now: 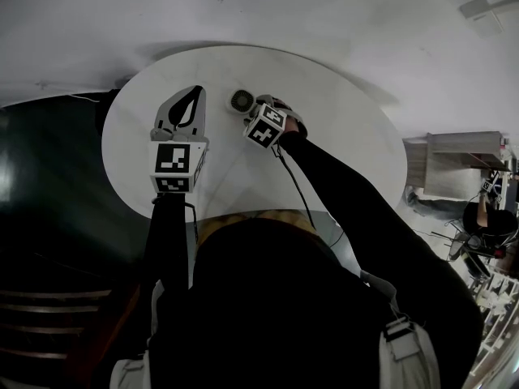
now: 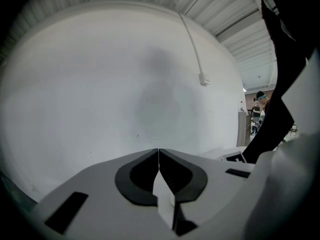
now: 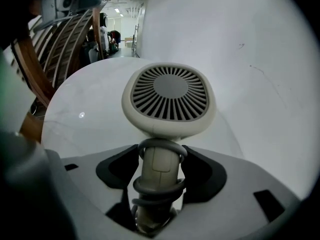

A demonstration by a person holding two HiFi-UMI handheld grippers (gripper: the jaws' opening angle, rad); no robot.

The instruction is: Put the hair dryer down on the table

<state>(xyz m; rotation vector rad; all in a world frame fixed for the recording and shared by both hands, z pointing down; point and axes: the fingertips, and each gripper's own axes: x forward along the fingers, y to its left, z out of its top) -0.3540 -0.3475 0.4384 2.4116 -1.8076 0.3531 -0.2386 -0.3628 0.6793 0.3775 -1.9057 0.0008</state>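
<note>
A cream hair dryer (image 1: pixel 241 101) with a round grey grille (image 3: pixel 170 96) rests at the far side of the round white table (image 1: pixel 340 136). Its handle, with the cord (image 3: pixel 159 184) wound round it, points at me and lies between the jaws of my right gripper (image 3: pixel 160 148). Those jaws stand wide, close beside the handle, and dark gaps show along its sides. In the head view my right gripper (image 1: pixel 253 112) sits just right of the dryer's head. Left of it, my left gripper (image 1: pixel 195 96) hovers over the table with its jaws (image 2: pixel 158 154) shut and empty.
A thin dark cable (image 1: pixel 296 185) runs from my right gripper back across the table to my body. Curved wooden chair backs (image 3: pixel 55 49) stand beyond the table's left edge. A white wall (image 2: pixel 125 74) rises behind the table, and a shelf unit (image 1: pixel 458 164) stands at the right.
</note>
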